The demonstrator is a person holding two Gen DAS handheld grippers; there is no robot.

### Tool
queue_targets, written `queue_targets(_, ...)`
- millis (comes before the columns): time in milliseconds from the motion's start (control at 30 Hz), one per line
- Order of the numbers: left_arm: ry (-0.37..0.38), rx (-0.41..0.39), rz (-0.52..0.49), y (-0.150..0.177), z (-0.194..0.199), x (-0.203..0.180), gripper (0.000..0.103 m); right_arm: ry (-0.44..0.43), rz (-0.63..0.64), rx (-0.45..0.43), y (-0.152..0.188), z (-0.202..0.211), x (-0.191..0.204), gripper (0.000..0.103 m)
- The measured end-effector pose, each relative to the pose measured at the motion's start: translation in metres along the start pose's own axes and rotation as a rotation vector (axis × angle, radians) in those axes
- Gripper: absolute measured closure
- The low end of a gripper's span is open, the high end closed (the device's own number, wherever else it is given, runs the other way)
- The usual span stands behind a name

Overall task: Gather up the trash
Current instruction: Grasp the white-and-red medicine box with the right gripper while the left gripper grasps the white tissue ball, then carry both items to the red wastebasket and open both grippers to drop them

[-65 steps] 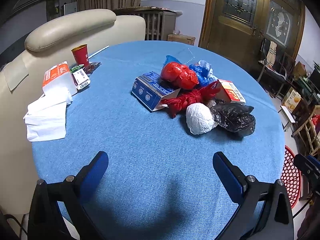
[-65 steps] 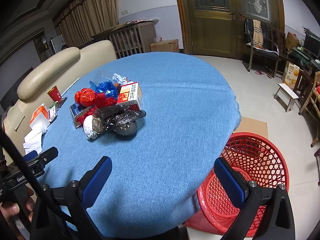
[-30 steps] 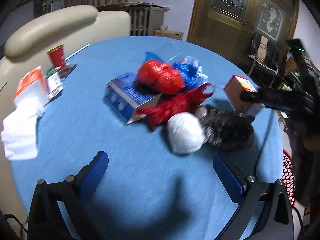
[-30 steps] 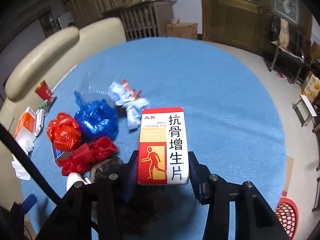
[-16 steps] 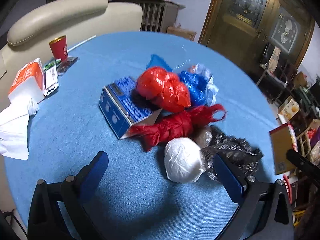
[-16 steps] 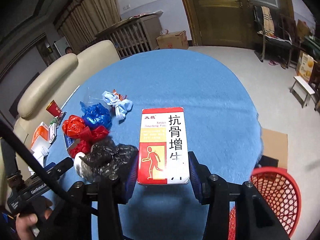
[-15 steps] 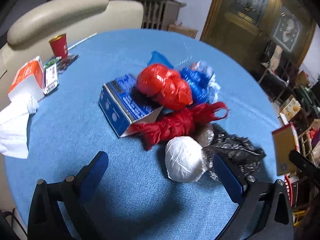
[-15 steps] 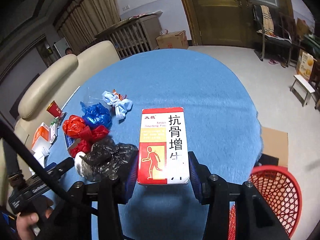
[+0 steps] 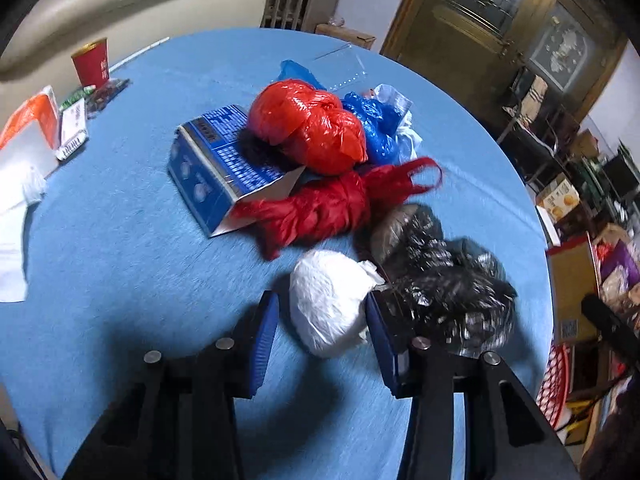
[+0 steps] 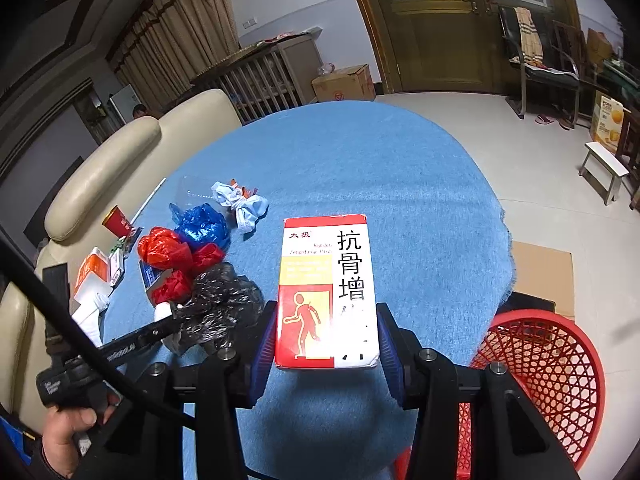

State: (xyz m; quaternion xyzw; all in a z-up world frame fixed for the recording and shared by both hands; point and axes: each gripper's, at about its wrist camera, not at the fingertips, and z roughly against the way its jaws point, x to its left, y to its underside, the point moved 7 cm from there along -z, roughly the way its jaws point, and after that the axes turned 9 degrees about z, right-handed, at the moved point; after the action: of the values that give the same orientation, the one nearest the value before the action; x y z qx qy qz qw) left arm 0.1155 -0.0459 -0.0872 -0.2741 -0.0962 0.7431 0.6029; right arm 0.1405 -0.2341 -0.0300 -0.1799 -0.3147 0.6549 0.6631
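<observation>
My left gripper [image 9: 320, 298] reaches down over the blue round table [image 9: 120, 240], its jaws closing around a white crumpled bag ball [image 9: 326, 304]. The right pad touches the ball; a sliver of cloth shows at the left pad. A black bag [image 9: 448, 288] lies against the ball. Behind them are a dark red bag [image 9: 320, 208], a bright red bag [image 9: 308, 124], a blue bag [image 9: 372, 124] and a blue carton [image 9: 216, 164]. My right gripper [image 10: 326, 308] is shut on a red, white and yellow medicine box [image 10: 326, 292], held above the table edge beside the red basket [image 10: 540, 360].
A red cup [image 9: 92, 62], tissue packs [image 9: 32, 120] and white tissues [image 9: 12, 216] sit at the table's left. A cream sofa [image 10: 100, 168] curves behind. Light blue and white scraps [image 10: 240, 200] lie farther back. A cardboard sheet [image 10: 540, 276] is on the floor.
The left jaws have come in from wide open to either side of the white ball, and the gripper has moved closer to it. The right gripper with the box shifted towards the basket.
</observation>
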Motion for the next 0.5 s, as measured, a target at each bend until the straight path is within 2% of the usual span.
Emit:
queue_targets(67, -0.012, -0.017, -0.028, 0.005, 0.008, 0.004, 0.078, -0.005, 0.006, 0.001, 0.003, 0.001, 0.003, 0.054)
queue_targets(167, -0.022, -0.025, -0.039, 0.015, 0.018, 0.012, 0.080, -0.011, 0.009, 0.000, 0.006, 0.003, 0.009, 0.054)
queue_targets(233, 0.000, -0.011, -0.031, 0.018, 0.020, 0.014, 0.079, -0.016, 0.008, 0.000, 0.009, 0.005, 0.012, 0.054)
queue_targets(300, 0.024, -0.002, -0.017, 0.019, 0.021, 0.017, 0.062, -0.018, 0.011, 0.005, 0.012, 0.005, 0.015, 0.054)
queue_targets(333, 0.016, -0.010, -0.015, 0.018, 0.023, 0.020, 0.043, -0.020, 0.011, 0.005, 0.013, 0.006, 0.016, 0.054)
queue_targets(367, 0.001, -0.028, -0.012, 0.018, 0.026, 0.023, 0.034, -0.020, 0.012, 0.004, 0.014, 0.007, 0.017, 0.054)
queue_targets(400, -0.015, -0.051, -0.010, 0.018, 0.032, 0.028, 0.034, -0.017, 0.014, 0.001, 0.015, 0.010, 0.017, 0.054)
queue_targets(500, -0.015, -0.057, 0.018, 0.017, 0.038, 0.037, 0.034, -0.009, 0.005, -0.004, 0.016, 0.014, 0.013, 0.053)
